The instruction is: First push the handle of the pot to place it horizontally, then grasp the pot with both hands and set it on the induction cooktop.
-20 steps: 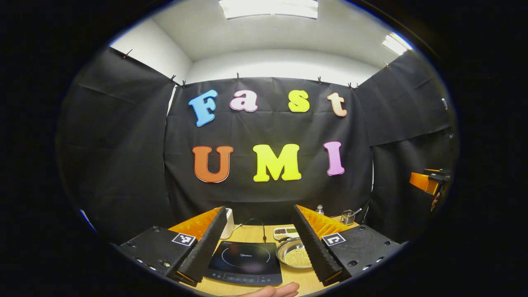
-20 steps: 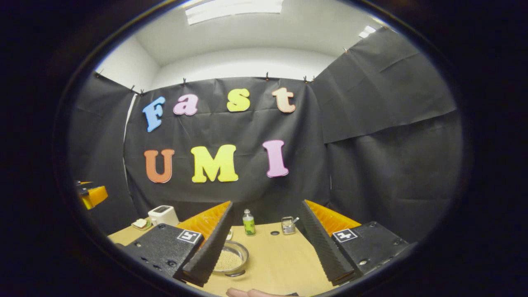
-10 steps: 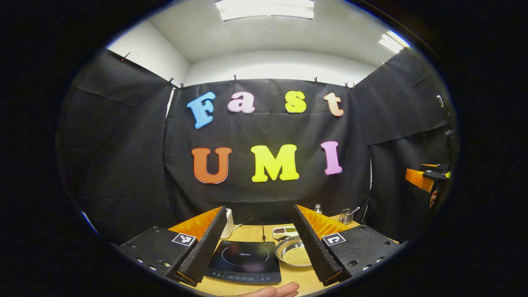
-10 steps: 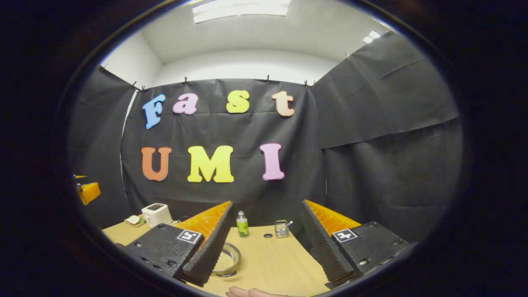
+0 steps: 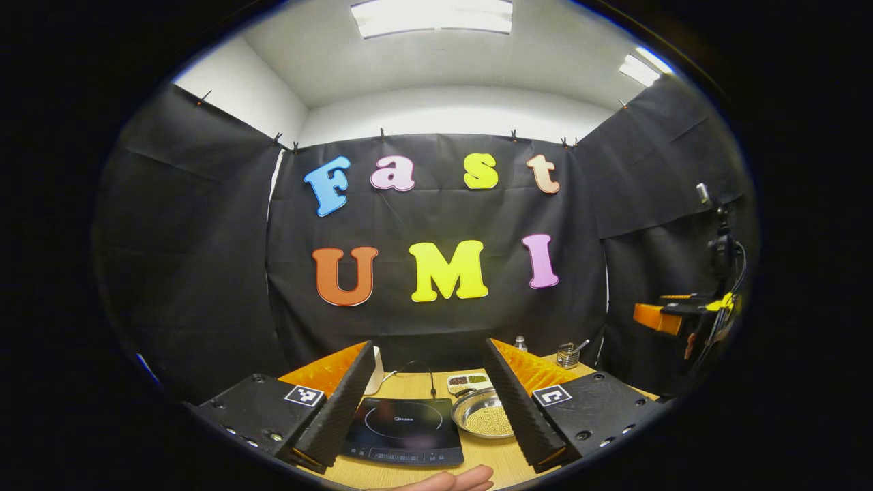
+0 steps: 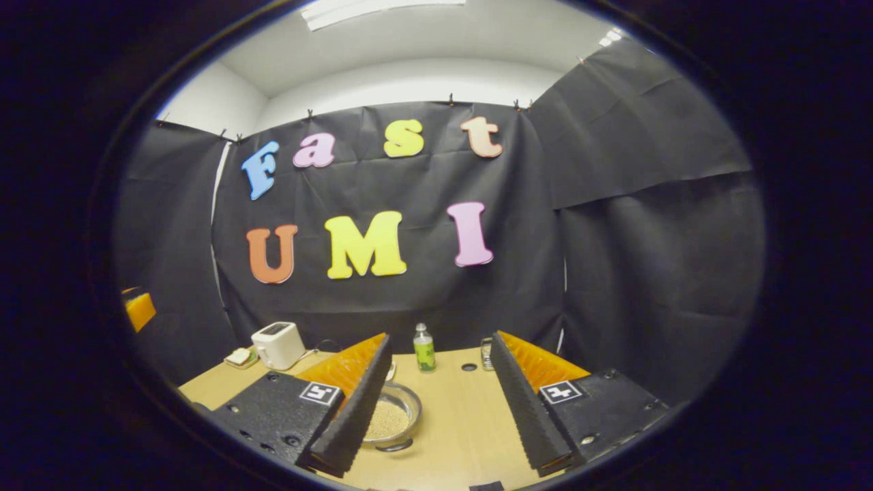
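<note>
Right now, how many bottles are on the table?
1: a small bottle stands at the table's far edge near the wall, between the toaster and a metal holder. Others may be hidden behind the gripper bodies.

pot right of cooktop

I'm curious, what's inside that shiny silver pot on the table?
The pot holds lots of small pale round grains or beans. The left claw's finger covers its right side, so that part is hidden.

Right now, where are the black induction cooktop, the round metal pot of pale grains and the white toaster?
black induction cooktop (image 5: 404, 428): left gripper view, glass top.
round metal pot of pale grains (image 6: 391, 417): right gripper view, grain filling.
white toaster (image 6: 278, 344): right gripper view, front side.
</note>
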A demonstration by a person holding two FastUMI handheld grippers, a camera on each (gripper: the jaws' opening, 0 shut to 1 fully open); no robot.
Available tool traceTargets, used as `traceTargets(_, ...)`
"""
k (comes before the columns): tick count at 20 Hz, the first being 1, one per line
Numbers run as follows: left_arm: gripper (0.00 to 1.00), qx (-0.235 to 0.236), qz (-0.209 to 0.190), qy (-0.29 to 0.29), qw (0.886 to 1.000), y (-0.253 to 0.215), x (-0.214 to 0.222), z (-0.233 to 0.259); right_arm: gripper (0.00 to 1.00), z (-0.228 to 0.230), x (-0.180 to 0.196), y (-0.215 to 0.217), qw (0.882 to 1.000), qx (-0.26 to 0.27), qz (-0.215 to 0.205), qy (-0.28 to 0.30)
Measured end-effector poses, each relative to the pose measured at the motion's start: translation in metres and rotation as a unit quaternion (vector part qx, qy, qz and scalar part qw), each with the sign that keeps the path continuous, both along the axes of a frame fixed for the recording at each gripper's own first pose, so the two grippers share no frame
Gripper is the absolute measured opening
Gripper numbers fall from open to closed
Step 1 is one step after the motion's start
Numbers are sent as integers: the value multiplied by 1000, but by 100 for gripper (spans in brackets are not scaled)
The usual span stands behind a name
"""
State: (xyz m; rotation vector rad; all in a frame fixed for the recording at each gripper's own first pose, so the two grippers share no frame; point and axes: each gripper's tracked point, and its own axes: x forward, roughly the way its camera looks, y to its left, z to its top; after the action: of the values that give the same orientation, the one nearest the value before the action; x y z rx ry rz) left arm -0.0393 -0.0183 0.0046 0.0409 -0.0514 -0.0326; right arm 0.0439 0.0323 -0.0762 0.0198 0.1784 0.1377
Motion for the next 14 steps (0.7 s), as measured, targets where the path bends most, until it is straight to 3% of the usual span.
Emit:
traceTargets(1,95,1,2,-2,1000,1,-1,-1,75,-12,5,8,1000,-1,16,11)
traceTargets(2,85,3,3,-3,1000,2,-3,0,71,-26,10,16,999,-9,30,26)
traceTargets(3,95,6,2,-5,1000,1,-5,0,71,-47,15,24,998,-14,42,49)
traceTargets(6,95,8,-3,-10,1000,0,-11,2,52,-95,21,53,990,-18,84,115)
traceTargets(9,95,1,-8,-10,1000,1,-13,0,3,-137,23,70,982,-36,107,152)
traceTargets(10,95,-2,-9,-10,1000,1,-14,-2,0,-150,23,78,978,-36,116,167)
traceTargets(14,95,-2,-5,-2,1000,12,-13,-10,4,-194,21,95,968,-54,129,208)
